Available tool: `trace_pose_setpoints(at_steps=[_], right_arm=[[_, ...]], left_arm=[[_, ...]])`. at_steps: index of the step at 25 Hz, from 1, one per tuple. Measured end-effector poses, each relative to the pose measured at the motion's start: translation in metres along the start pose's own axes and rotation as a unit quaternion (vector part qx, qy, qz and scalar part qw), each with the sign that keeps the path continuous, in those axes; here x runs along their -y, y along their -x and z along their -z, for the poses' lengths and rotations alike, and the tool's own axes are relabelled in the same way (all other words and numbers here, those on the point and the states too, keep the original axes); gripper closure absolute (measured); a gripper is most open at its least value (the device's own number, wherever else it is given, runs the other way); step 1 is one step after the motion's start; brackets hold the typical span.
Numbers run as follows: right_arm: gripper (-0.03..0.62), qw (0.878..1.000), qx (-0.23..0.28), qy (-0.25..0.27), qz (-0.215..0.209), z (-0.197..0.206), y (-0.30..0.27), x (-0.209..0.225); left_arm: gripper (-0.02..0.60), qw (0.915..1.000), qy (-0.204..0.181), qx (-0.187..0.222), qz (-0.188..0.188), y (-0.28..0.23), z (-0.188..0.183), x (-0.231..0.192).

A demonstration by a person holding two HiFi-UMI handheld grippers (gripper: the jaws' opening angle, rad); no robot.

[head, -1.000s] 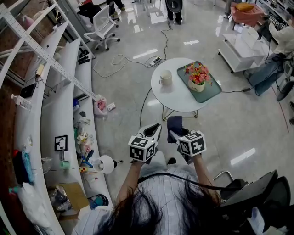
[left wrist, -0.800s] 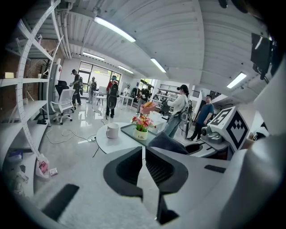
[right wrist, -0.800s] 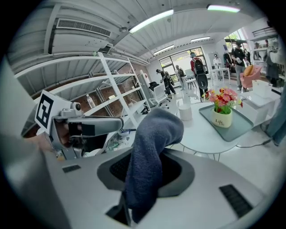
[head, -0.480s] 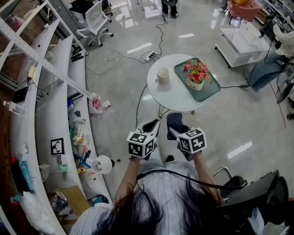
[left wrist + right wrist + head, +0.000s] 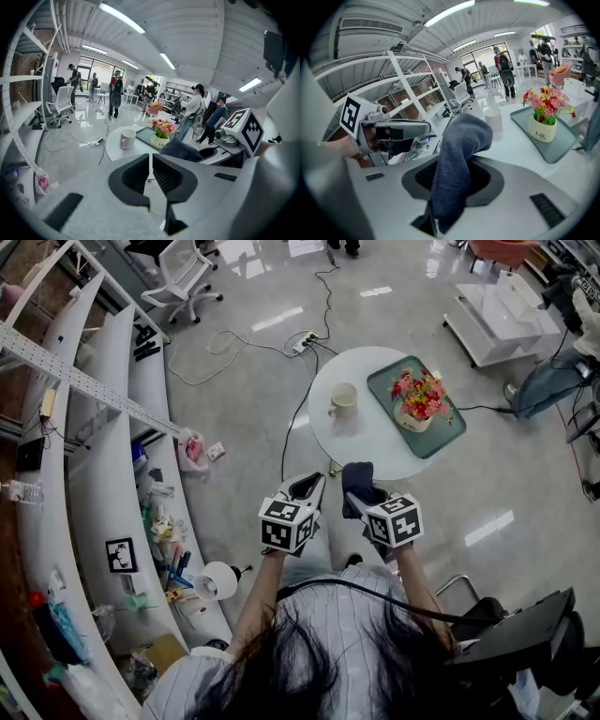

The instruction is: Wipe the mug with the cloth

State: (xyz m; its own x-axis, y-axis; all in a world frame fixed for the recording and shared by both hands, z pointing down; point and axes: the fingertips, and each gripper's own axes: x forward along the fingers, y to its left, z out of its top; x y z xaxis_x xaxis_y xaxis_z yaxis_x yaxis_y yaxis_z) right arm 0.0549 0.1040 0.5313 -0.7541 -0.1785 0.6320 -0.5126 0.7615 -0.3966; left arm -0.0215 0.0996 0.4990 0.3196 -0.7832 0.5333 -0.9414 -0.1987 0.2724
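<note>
Cloth [image 5: 457, 164] is clamped between the jaws of your right gripper [image 5: 360, 495]: a dark blue towel, pinched low in the jaws, its free end standing up and folding over past the tips. Your left gripper [image 5: 308, 489] carries nothing; its jaws are closed together with only a thin slit between the pads.

The mug [image 5: 343, 399] stands upright, mouth up, on the left part of the round table [image 5: 370, 444], in the upper centre of the head view. To its right on the same table lies a green tray [image 5: 454, 430] with a flower pot [image 5: 418, 411] on it; mug and tray are near each other but apart.

Relation that governs the approach:
- The mug lies straight up-frame from both grippers, well apart from them, on a line that runs between the two.
- The handle points toward the left of the frame, that is, toward your left gripper's side.
- The two grippers are held side by side at about the same reach. The cloth end sits at the table's near edge in the head view; whether it is over the tabletop cannot be told.

Judgement: wiping has not begun and no contact exists with the mug. Expect to open the left gripper to steady the mug by the handle or the wall, and to bring the cloth in from the right. Keep the cloth's loose end clear of the flower pot
</note>
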Motion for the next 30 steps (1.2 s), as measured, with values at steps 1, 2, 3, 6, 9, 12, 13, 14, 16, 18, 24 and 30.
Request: trace_pose_setpoints(at_steps=[1,2,3,6,9,12,13,14,16,18,24,30], right_arm=[[0.47,1.0,-0.002,-0.002,0.002,-0.005,-0.006,0.001],[0.47,1.0,-0.004,-0.003,0.004,-0.011,-0.012,0.003],[0.47,1.0,-0.006,-0.004,0.007,-0.016,-0.018,0.005],[0.47,1.0,-0.013,-0.009,0.013,-0.028,-0.036,0.008],[0.47,1.0,-0.019,-0.013,0.019,-0.04,-0.052,0.011],[0.47,0.999,-0.022,-0.019,0.026,-0.054,-0.066,0.016],[0.47,0.999,-0.023,-0.021,0.029,-0.058,-0.07,0.018],[0.47,0.999,-0.024,-0.023,0.032,-0.063,-0.074,0.019],[0.47,0.999,-0.025,-0.027,0.038,-0.07,-0.082,0.022],[0.47,0.998,-0.027,-0.031,0.043,-0.076,-0.089,0.025],[0.47,0.996,-0.031,-0.052,0.06,-0.087,-0.109,0.031],[0.47,0.994,-0.023,-0.074,0.075,-0.096,-0.122,0.037]], left_arm=[[0.547,1.0,0.001,-0.001,0.002,-0.003,-0.004,-0.007],[0.546,1.0,0.001,-0.002,0.005,-0.006,-0.008,-0.014],[0.548,1.0,0.001,-0.004,0.009,-0.009,-0.011,-0.021],[0.548,0.9998,0.003,-0.011,0.016,-0.016,-0.016,-0.043],[0.548,0.9996,0.006,-0.018,0.02,-0.025,-0.022,-0.065],[0.548,0.9993,0.006,-0.02,0.03,-0.034,-0.033,-0.082],[0.548,0.9992,0.005,-0.021,0.034,-0.037,-0.037,-0.087],[0.548,0.9991,0.003,-0.021,0.038,-0.039,-0.04,-0.091],[0.546,0.9987,0.001,-0.024,0.045,-0.045,-0.046,-0.1],[0.548,0.9983,-0.001,-0.026,0.052,-0.05,-0.05,-0.109],[0.548,0.9966,-0.004,-0.03,0.076,-0.064,-0.063,-0.131],[0.548,0.9945,-0.015,-0.034,0.098,-0.075,-0.074,-0.143]])
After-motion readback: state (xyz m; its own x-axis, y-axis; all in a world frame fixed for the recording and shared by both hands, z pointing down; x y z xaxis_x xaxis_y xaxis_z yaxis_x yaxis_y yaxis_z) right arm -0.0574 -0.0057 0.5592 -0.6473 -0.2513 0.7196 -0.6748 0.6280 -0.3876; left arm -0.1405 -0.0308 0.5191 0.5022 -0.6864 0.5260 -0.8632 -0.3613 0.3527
